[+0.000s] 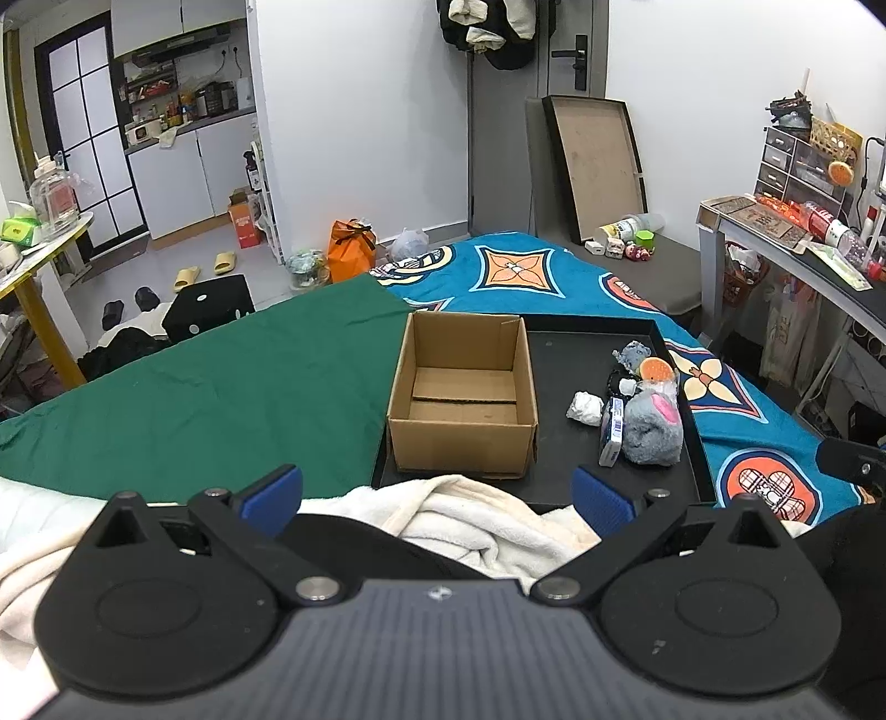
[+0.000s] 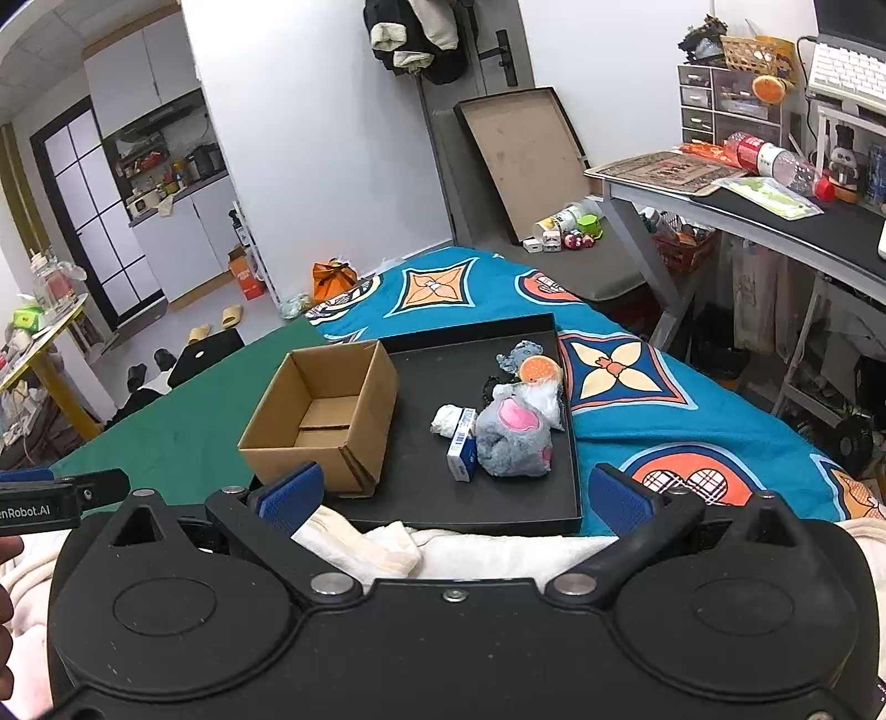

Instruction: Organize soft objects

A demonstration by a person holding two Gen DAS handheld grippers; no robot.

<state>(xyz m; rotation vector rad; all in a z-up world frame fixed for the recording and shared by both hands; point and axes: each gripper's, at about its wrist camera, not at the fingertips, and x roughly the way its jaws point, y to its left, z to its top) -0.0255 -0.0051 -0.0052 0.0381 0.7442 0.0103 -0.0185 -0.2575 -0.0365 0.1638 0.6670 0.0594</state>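
Both my left gripper [image 1: 437,493] and right gripper [image 2: 454,493] spread wide, empty. Grey plush [image 2: 512,443] on tray's [image 2: 421,498] right looks light, squashy; I'd pinch its bulky middle, drop in box [image 2: 326,410].

bedroom with white walls [image 1: 360,138]; grey door [image 1: 559,50] at 12 o'clock, kitchenette with white cabinets [image 1: 177,177] at 10 o'clock, grey desk [image 2: 736,210] at 2 o'clock. bed with blue patterned cover [image 2: 664,432] and green sheet [image 1: 221,387] fills the centre.
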